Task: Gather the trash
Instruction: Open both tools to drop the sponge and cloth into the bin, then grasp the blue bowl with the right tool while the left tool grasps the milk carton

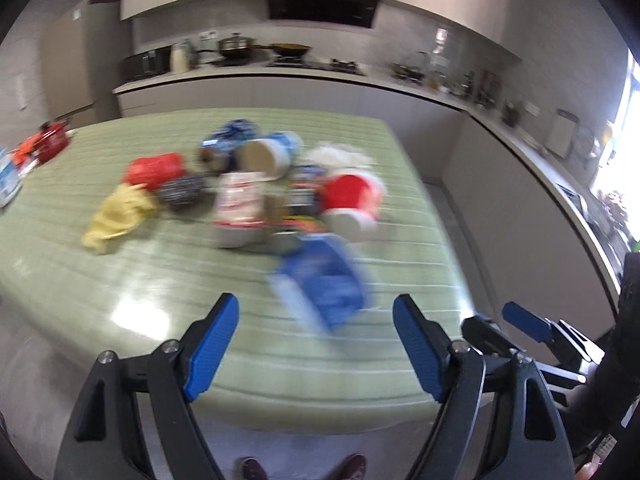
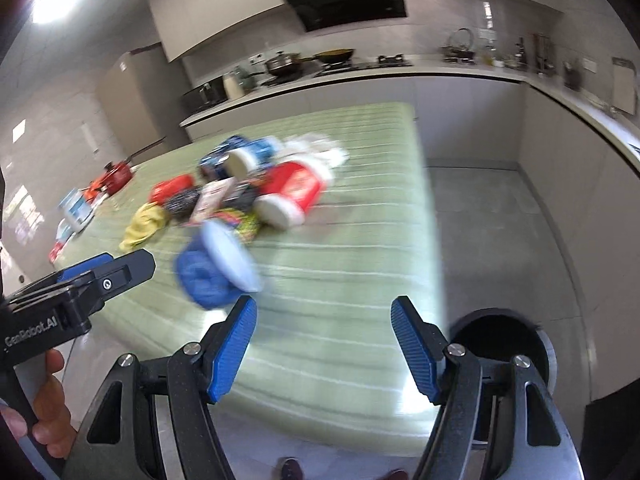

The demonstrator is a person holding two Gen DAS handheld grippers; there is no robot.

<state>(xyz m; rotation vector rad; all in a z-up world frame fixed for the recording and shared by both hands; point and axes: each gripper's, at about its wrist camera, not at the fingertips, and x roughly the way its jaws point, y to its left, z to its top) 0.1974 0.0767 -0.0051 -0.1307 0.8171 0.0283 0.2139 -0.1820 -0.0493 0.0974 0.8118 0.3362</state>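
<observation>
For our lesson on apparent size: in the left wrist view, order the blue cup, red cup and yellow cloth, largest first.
1. Blue cup, though it lies nearest the camera.
2. Red cup.
3. Yellow cloth, close to the red cup; unsure.

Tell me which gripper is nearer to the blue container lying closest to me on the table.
Roughly level; by a slight margin the left gripper. The blue container lies just ahead of its open jaws, a little right. The right gripper, also open, has it ahead and to its left.

Two red cups (image 1: 352, 196) (image 1: 154, 170) lie in the blurred heap. One blue cup (image 1: 320, 280), one yellow cloth (image 1: 118, 214). Two pans (image 1: 236, 46) (image 1: 290, 49) behind.
</observation>
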